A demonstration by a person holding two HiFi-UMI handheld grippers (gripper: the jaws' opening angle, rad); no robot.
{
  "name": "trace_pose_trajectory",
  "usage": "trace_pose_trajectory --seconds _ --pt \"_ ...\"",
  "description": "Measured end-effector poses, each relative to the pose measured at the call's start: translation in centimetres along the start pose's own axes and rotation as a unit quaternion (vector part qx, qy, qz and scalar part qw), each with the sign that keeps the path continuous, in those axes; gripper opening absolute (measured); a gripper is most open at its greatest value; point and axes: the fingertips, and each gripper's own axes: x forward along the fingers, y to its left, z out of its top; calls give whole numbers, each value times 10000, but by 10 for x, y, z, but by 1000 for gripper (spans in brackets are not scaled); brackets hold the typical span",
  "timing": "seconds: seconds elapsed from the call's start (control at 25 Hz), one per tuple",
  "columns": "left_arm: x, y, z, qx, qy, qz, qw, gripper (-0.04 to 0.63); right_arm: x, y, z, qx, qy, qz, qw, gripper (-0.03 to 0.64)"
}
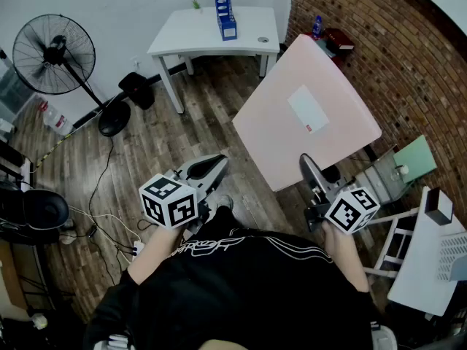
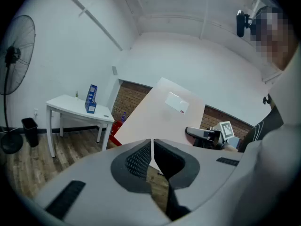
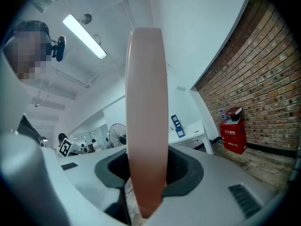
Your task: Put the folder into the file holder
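Observation:
A pale pink folder point(image 1: 306, 111) with a white label hangs in the air in front of me, above the wood floor. My right gripper point(image 1: 310, 172) is shut on its near edge; in the right gripper view the folder point(image 3: 146, 117) stands edge-on between the dark pads. My left gripper point(image 1: 211, 168) is to the folder's left, apart from it, jaws shut with nothing between them point(image 2: 152, 161). The blue file holder point(image 1: 225, 9) stands upright on the white table point(image 1: 190, 39) far ahead; it also shows in the left gripper view point(image 2: 91, 99).
A black standing fan point(image 1: 55, 53) is at the left, with cables on the floor. A brick wall point(image 1: 394, 42) runs along the right, a red box point(image 3: 233, 133) at its foot. White furniture point(image 1: 430, 261) stands at the lower right.

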Motion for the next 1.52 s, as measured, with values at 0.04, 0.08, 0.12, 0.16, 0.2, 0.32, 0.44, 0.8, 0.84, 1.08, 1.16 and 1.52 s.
trace_pose_trajectory --seconds 0.04,0.08,0.12,0.16,0.2,0.32,0.44,0.8,0.84,1.08,1.16,1.52 --pt "0 0 -1 -4 16 8 10000 43 -1 -1 0 -15 5 -17 10000 166" --pt "1 1 -2 -9 29 14 10000 41 -1 -2 0 -30 9 -32 10000 166" --pt "2 2 -2 -15 36 18 10000 41 0 -3 0 -43 11 -45 10000 166" --pt "4 4 -1 -24 37 18 10000 41 2 -4 1 -54 13 -55 10000 166" --pt "7 7 0 -36 34 13 10000 41 4 -6 2 -64 19 -67 10000 166" --pt "19 17 0 -92 57 -33 9999 42 14 -14 1 -104 71 -132 9998 166" --pt "31 30 0 -142 126 -89 9998 41 26 -21 0 -115 117 -189 9997 166" --pt "75 91 23 -290 214 -159 9992 41 91 -57 8 -22 236 -351 9991 167" --pt "81 101 26 -322 229 -162 9991 43 102 -62 9 -17 261 -369 9990 167" --pt "119 160 47 -494 291 -204 9981 41 170 -91 14 79 449 -451 9979 167" --pt "127 179 56 -531 298 -192 9980 41 192 -98 18 77 506 -473 9976 167" --pt "142 271 96 -674 178 -26 9976 41 292 -114 36 -55 607 -463 9971 166"
